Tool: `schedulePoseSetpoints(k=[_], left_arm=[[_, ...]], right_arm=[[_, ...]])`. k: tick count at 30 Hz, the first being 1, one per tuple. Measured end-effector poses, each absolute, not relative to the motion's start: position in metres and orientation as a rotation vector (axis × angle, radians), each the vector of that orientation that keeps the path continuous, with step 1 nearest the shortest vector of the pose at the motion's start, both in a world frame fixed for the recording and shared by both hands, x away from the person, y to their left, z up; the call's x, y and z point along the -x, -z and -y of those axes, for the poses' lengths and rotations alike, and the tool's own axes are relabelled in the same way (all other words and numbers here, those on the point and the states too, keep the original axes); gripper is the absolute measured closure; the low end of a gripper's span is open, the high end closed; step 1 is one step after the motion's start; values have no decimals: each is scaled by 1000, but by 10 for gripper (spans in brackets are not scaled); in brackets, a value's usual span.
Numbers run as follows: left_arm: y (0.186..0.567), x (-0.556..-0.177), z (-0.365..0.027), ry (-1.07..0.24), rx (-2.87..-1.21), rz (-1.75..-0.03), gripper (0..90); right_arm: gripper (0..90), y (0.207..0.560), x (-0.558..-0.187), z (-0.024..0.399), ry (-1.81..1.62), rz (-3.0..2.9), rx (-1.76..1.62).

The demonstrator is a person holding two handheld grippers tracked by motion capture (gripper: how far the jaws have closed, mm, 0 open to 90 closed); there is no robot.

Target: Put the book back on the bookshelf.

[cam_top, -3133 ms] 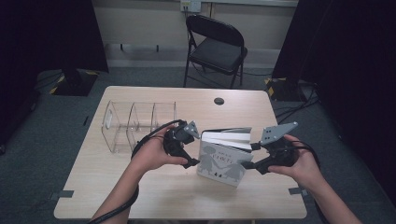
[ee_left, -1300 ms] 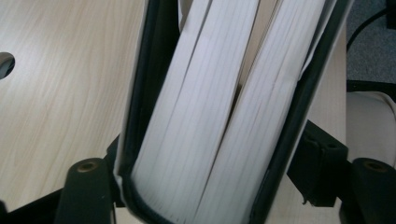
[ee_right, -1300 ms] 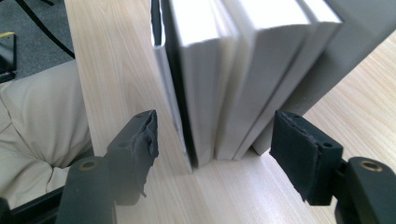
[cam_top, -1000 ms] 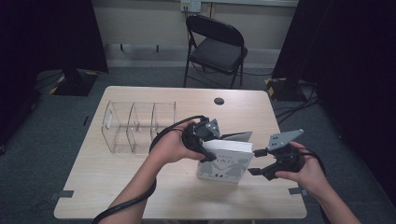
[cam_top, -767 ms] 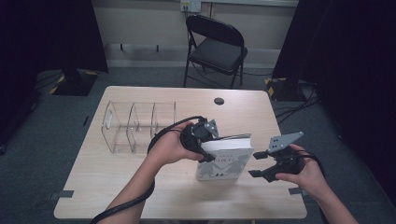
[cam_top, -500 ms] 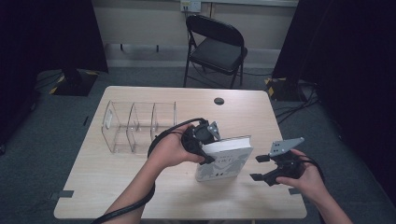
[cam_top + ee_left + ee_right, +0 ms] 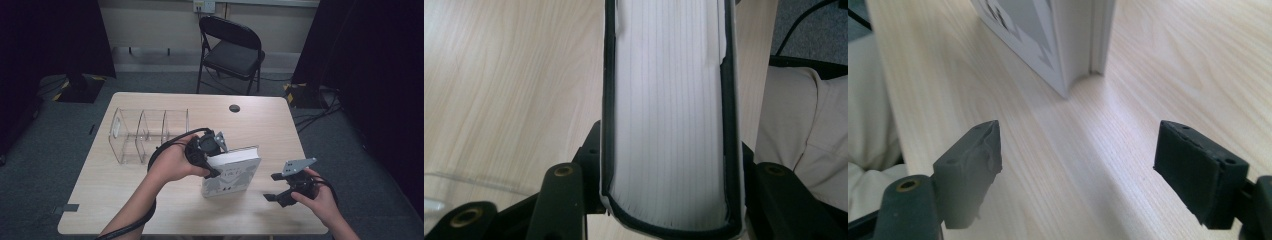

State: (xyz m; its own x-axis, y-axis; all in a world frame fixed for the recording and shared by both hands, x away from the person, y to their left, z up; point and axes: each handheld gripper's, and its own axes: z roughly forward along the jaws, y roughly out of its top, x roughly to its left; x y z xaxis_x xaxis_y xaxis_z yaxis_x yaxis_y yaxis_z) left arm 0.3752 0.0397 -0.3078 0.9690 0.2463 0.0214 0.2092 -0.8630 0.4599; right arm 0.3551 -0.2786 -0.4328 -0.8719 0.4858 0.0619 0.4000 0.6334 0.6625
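A thick white book [image 7: 232,172] with a grey patterned cover stands on edge on the wooden table [image 7: 150,210]. My left gripper [image 7: 212,159] is shut on its upper left corner. In the left gripper view the page block [image 7: 669,110] sits squeezed between both black fingers [image 7: 561,195]. My right gripper [image 7: 272,186] hovers low over the table, right of the book and apart from it. Its jaws have just been opening and hold nothing. The right gripper view has the book's lower corner [image 7: 1048,30] ahead of the gripper [image 7: 1080,160].
A clear acrylic divider box [image 7: 145,132] stands on the table to the left of my left hand. A small black round cap [image 7: 234,108] sits near the far edge. A black folding chair [image 7: 232,50] stands behind the table. The near edge lies just below my right hand.
My right gripper has let go of the book's right edge, moved right and sunk toward the table, jaws wider. The left gripper stays on the book, which has tipped slightly.
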Motion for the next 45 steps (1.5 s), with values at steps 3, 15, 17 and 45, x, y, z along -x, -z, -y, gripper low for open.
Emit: schedulePoseSetpoints(k=[3, 15, 17, 45], left_arm=[[308, -375, -46, -105, -2650, -340, 526], [307, -377, -49, -88, -2665, -363, 521], [306, -376, -48, -85, -2671, -362, 519], [313, -386, -24, -115, -2735, -345, 462]], right_arm=[[183, 440, -355, 276, -1052, -2726, -765], [180, 470, -356, 269, -977, -2728, -773], [180, 475, -355, 269, -968, -2729, -773], [123, 500, -340, 276, -1108, -2552, -805]])
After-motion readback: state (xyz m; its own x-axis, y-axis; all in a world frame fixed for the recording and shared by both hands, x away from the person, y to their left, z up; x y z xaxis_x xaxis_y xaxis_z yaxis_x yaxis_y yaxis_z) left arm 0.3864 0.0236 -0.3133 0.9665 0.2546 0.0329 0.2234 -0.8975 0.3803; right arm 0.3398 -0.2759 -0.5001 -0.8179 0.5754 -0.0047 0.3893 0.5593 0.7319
